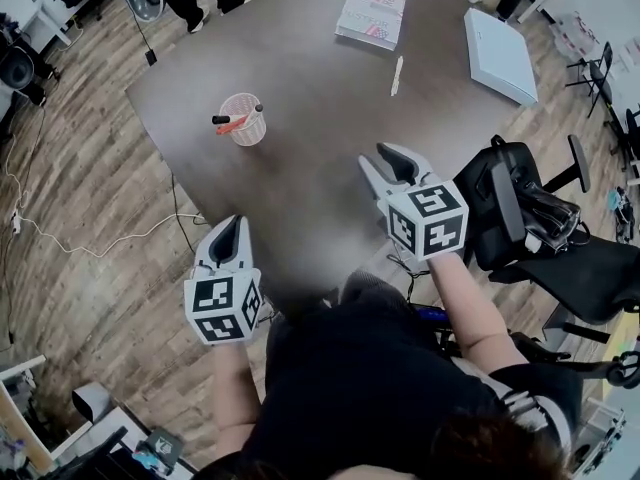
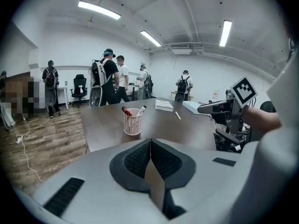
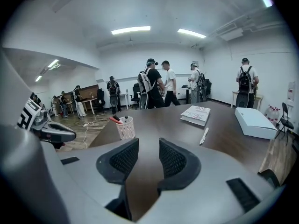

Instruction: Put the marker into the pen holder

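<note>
Over the table, head view.
- White marker: lies loose at the far right of the dark table, between a book and a white box. Not yet picked.
- Pink mesh pen holder: upright at the left, mouth up, with a red and a black marker slanting in it. I judge a plain drop-in will serve.
- My right gripper: near side, pointing far.
- My left gripper: near left corner.

Left gripper view.
- My fingers: pressed pad to pad, nothing between them. I judge this hand parked clear of the work.
- Pen holder: ahead.

Right gripper view.
- My fingers: spread wide, with only tabletop in the gap. They are empty, presumably made ready for the marker, which lies ahead to the right.
- Pen holder: ahead to the left, well apart from the marker.
</note>
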A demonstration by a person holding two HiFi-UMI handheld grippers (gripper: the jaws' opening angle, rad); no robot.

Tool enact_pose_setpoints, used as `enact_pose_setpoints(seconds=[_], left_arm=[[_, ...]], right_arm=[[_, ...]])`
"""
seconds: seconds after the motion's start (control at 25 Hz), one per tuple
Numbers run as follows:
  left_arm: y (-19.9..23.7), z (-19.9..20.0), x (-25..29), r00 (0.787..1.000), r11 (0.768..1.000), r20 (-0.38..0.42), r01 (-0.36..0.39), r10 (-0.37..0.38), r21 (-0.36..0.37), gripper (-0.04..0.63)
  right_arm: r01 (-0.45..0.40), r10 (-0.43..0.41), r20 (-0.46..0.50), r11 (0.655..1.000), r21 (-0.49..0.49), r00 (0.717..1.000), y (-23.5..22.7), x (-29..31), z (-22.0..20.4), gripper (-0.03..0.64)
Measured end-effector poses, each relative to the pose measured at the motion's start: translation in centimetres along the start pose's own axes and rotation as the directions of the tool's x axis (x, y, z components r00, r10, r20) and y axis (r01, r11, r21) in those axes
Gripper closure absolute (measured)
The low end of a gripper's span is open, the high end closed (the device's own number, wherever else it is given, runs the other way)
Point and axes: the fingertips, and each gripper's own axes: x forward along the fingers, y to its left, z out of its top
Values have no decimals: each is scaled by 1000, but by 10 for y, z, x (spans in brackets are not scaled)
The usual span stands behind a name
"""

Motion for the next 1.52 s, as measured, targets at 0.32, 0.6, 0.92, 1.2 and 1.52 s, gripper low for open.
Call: enact_pose_setpoints(seconds=[0.32, 0.6, 0.92, 1.2, 1.52], left_arm=[[-4, 30, 44, 998, 997, 20, -65, 65, -31, 566], [-26, 47, 86, 998, 998, 23, -62, 63, -29, 566], [-34, 55, 124, 997, 996, 1, -79, 79, -48, 566], [-33, 56, 151, 996, 994, -24, -91, 90, -58, 566], [-32, 49, 168, 994, 994, -72, -87, 82, -60, 566]], right_arm=[[64, -64, -7, 998, 16, 998, -85, 42, 18, 479], [104, -101, -64, 993, 48, 993, -151, 86, 5, 479], [136, -119, -145, 984, 113, 982, -201, 127, -17, 477], [165, -122, -224, 969, 183, 967, -228, 158, -37, 470], [228, -158, -287, 946, 231, 945, -249, 179, -52, 450]])
